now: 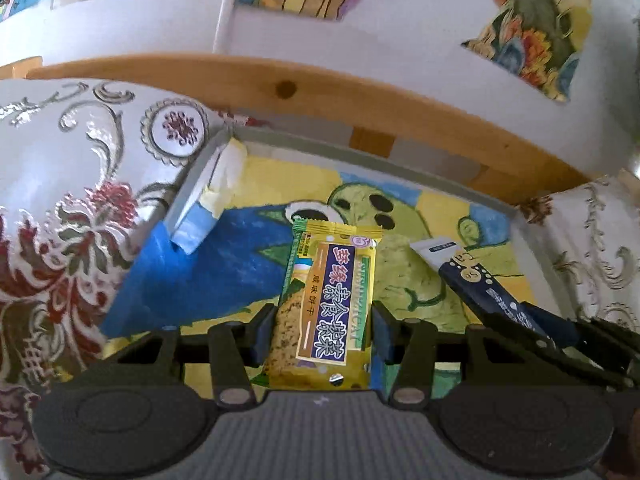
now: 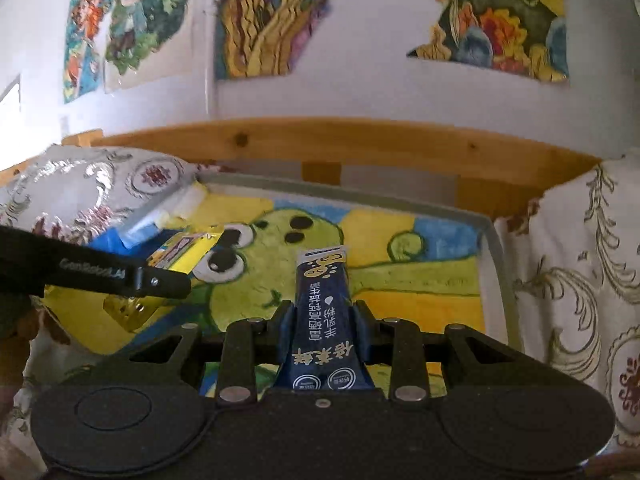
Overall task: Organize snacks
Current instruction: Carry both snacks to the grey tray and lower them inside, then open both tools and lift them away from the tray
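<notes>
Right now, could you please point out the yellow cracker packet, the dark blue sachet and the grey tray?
yellow cracker packet (image 1: 326, 304), left wrist view, on its printed label.
dark blue sachet (image 2: 324, 304), right wrist view, mid-body.
grey tray (image 2: 498, 256), right wrist view, right rim.

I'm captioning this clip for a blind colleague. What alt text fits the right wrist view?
The right gripper is shut on a dark blue sachet above a tray lined with a frog drawing. At left, the left gripper holds a yellow packet over the same tray. Patterned cushions flank the tray, with a wooden rail and wall pictures behind.
</notes>
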